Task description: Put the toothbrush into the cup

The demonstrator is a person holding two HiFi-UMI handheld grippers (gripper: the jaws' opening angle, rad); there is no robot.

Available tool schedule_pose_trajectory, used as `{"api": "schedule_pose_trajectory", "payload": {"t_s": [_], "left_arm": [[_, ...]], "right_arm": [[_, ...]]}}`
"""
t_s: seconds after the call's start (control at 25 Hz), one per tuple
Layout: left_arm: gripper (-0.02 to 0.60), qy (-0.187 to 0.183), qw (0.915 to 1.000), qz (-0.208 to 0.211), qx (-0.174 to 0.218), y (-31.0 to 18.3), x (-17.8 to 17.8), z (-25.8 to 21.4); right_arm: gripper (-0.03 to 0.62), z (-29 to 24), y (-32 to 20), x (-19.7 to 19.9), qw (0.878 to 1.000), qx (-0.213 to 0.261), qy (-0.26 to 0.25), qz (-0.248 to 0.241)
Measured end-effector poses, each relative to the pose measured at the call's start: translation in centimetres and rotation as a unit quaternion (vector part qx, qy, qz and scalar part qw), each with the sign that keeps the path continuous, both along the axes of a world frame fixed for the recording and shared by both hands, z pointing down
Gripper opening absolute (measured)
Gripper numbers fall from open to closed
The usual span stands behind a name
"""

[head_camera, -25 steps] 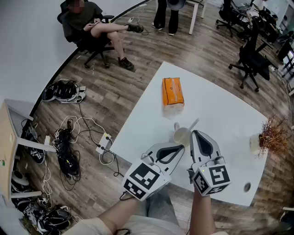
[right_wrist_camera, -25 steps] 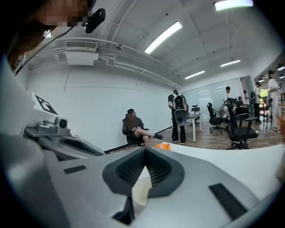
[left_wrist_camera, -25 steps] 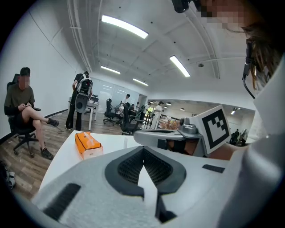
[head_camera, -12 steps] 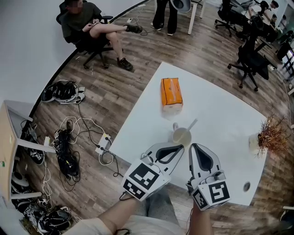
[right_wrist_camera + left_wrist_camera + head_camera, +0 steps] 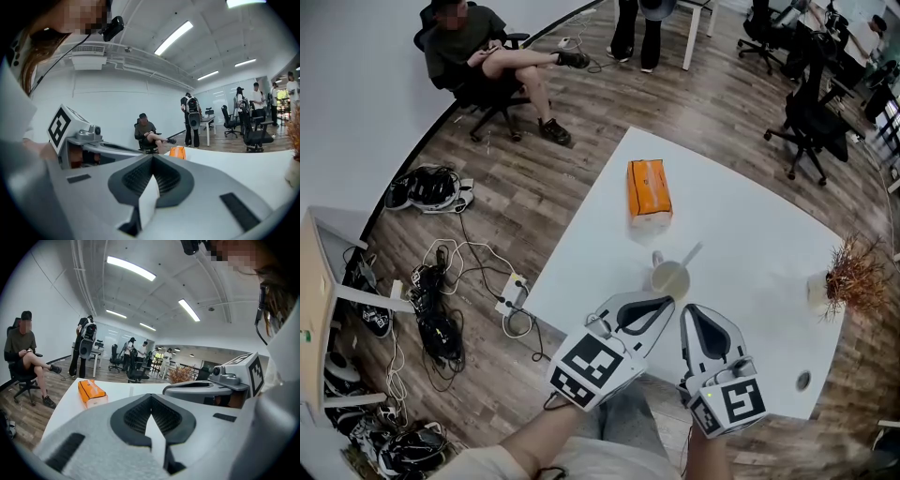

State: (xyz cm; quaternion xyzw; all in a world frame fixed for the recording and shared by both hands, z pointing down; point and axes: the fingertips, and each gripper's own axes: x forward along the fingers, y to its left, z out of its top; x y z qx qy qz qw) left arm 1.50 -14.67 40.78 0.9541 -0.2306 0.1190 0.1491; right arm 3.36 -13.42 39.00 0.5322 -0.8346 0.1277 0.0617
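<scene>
Head view showed my left gripper (image 5: 661,303) and right gripper (image 5: 691,311) side by side over the near edge of the table (image 5: 750,234), both pointing at the cup (image 5: 670,279). The toothbrush (image 5: 693,252) stood in the cup, its handle leaning out toward the far right. Left gripper view showed my left jaws pressed together at the tips, gripping nothing. Right gripper view showed my right jaws closed the same way. Only a strip of white tabletop separated my jaw tips from the cup. Beyond the cup lay an orange pack (image 5: 651,187), well apart from it. At the table's right edge stood a dried plant (image 5: 855,270) in a pale pot (image 5: 820,292), and a small round hole (image 5: 803,381) sat near the near-right corner. Left of the table, cables (image 5: 441,319) and a power strip (image 5: 514,287) sprawled over the wood floor (image 5: 581,169). A seated person (image 5: 469,47) was by the far wall, a standing person (image 5: 639,33) was farther back, and black chairs (image 5: 814,122) stood off to the right.
</scene>
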Motion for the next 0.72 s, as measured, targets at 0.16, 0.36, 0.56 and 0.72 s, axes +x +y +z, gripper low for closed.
{"api": "schedule_pose_trajectory", "payload": {"t_s": [0.16,0.36,0.56,0.72], "left_arm": [[0.006,-0.002,1.0,-0.006,0.0,0.02,-0.15,-0.03],[0.006,-0.001,0.9999,-0.013,0.004,-0.09,0.04,-0.02],[0.006,0.002,0.9998,-0.018,0.01,-0.17,0.44,-0.17],[0.006,0.013,0.9996,-0.02,0.012,-0.05,0.63,-0.26]], "right_arm": [[0.018,-0.16,0.02,0.03,1.0,0.002,-0.002,-0.005],[0.018,0.14,-0.06,0.0,1.0,0.004,-0.002,-0.017],[0.018,0.11,-0.17,0.13,0.999,0.008,0.001,-0.033],[0.018,0.28,0.02,-0.3,0.999,0.006,0.002,-0.048]]}}
